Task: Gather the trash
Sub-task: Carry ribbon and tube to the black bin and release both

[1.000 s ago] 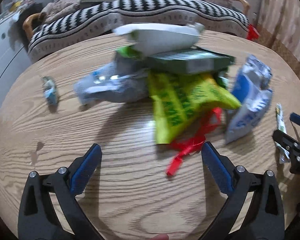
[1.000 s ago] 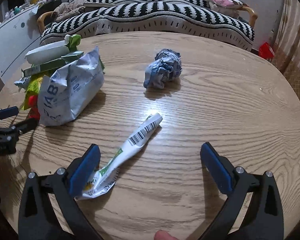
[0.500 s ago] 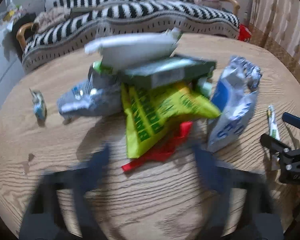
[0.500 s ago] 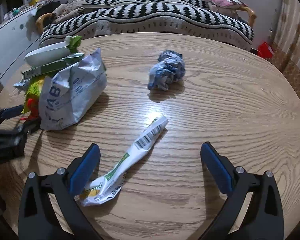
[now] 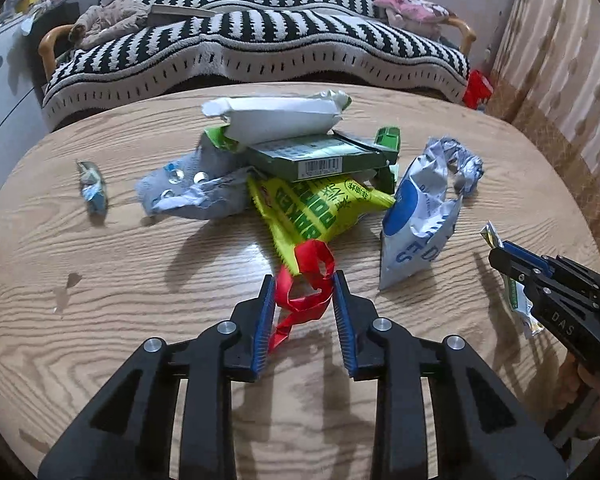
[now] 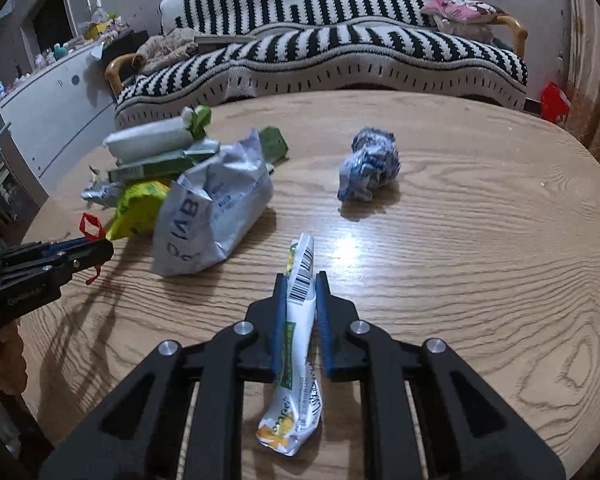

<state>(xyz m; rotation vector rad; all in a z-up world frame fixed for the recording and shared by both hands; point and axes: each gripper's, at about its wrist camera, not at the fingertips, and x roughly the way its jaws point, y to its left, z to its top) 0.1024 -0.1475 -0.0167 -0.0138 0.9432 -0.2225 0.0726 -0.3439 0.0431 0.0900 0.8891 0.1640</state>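
On the wooden worktop, the left tongs are narrowed around the red ribbon, which lies looped between the blue pads and trails from the yellow bag in the trash pile just ahead. Right of the pile leans a white-and-blue pouch. Farther right, the right tongs are clamped on a barcoded wrapper, its ends sticking out fore and aft, with a crumpled blue wad well beyond.
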